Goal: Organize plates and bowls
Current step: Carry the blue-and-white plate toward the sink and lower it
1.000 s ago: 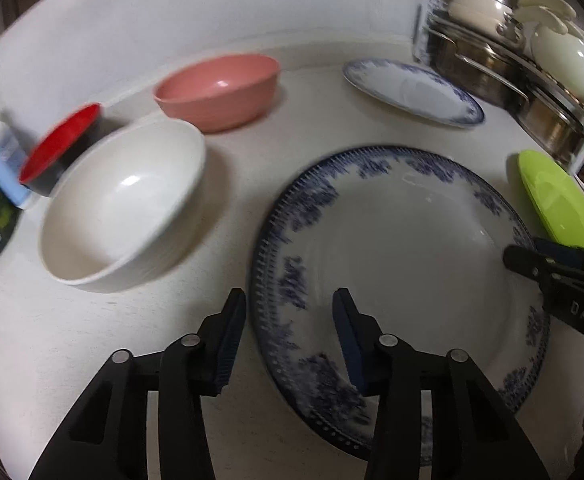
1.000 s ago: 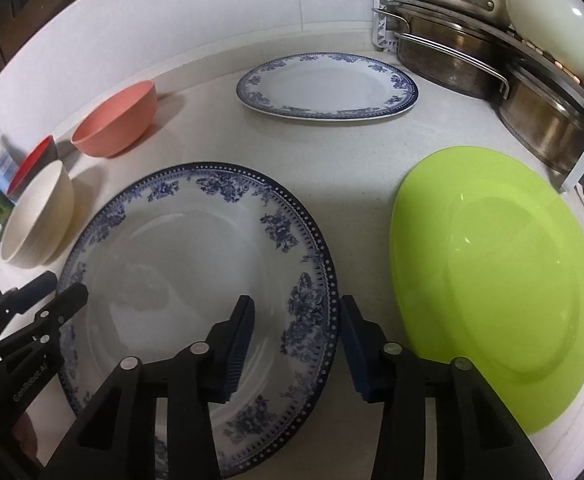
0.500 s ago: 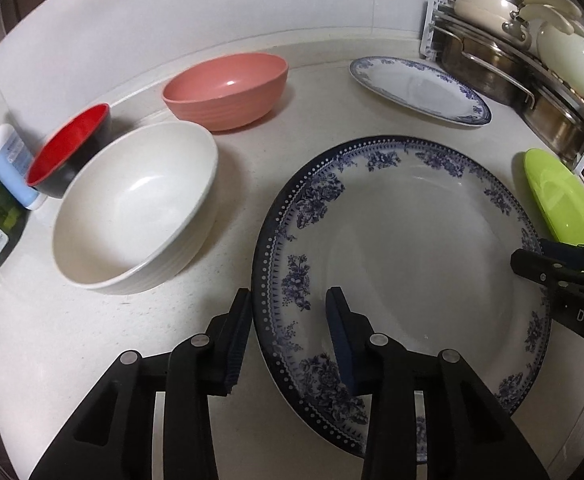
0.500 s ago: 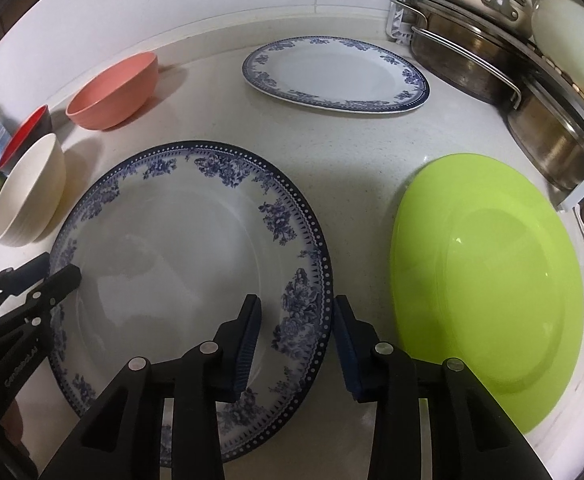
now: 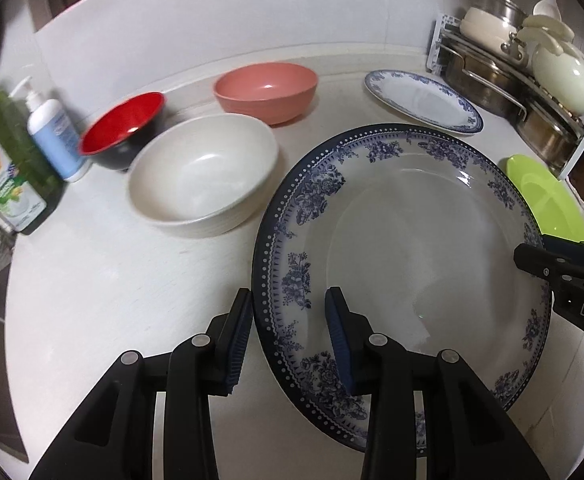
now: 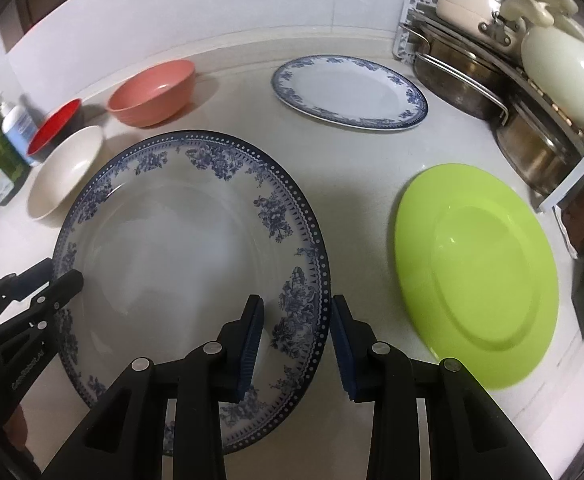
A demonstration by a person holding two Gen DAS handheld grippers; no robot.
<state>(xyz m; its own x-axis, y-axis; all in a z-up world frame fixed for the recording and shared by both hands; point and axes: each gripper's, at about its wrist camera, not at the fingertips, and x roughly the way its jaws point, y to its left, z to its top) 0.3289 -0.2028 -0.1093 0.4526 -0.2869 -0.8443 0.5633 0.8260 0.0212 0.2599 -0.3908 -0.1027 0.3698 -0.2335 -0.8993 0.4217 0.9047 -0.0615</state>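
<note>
A large blue-and-white floral plate (image 5: 411, 240) (image 6: 172, 240) hangs just above the white counter and casts a shadow on it. My left gripper (image 5: 288, 336) is shut on its left rim. My right gripper (image 6: 296, 344) is shut on the opposite rim. Each gripper shows at the plate's far side in the other's view. A cream bowl (image 5: 202, 176), a pink bowl (image 5: 266, 92) and a red bowl (image 5: 122, 128) stand to the left. At the back lies a smaller blue-rimmed plate (image 6: 349, 94), and a lime green plate (image 6: 475, 280) lies on the right.
A dish rack (image 6: 491, 72) with steel pots and cream lids fills the back right corner. A pump bottle (image 5: 48, 132) and a green detergent bottle (image 5: 4, 168) stand at the far left. The white wall runs along the back of the counter (image 5: 92, 280).
Both grippers' jaws narrowed onto the large plate's rims, then rose with it. The plate now hangs off the counter, and the bowls and other plates look farther away.
</note>
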